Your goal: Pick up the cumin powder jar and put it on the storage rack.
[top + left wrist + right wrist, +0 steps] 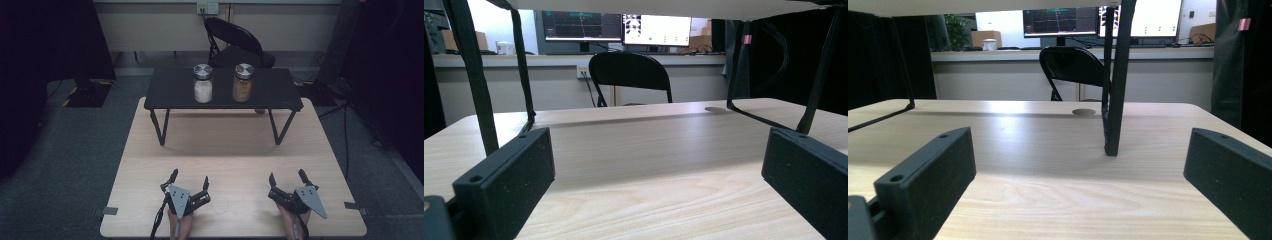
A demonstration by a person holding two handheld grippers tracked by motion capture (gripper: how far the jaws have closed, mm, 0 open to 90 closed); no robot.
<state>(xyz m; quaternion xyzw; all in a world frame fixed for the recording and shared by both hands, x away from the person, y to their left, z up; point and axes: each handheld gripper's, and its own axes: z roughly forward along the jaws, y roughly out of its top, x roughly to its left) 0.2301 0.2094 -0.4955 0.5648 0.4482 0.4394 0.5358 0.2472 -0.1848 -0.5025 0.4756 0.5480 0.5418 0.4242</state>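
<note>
Two empty, wide-open claws rest on the wooden tabletop [230, 150]: left claw [189, 179] at 7 o'clock, right claw [288, 176] at 5. At 12, a black stand [170, 90] carries a white-filled jar [203, 83] beside a brown-filled jar [243, 83]. A chair [235, 42] stands behind.

The right gripper [1075, 185] is holding its jaws wide apart over the wooden table [1048, 200]. Beyond and between them a black stand leg [1115, 100] is rising, a folding chair [1073, 67] standing farther off.
</note>
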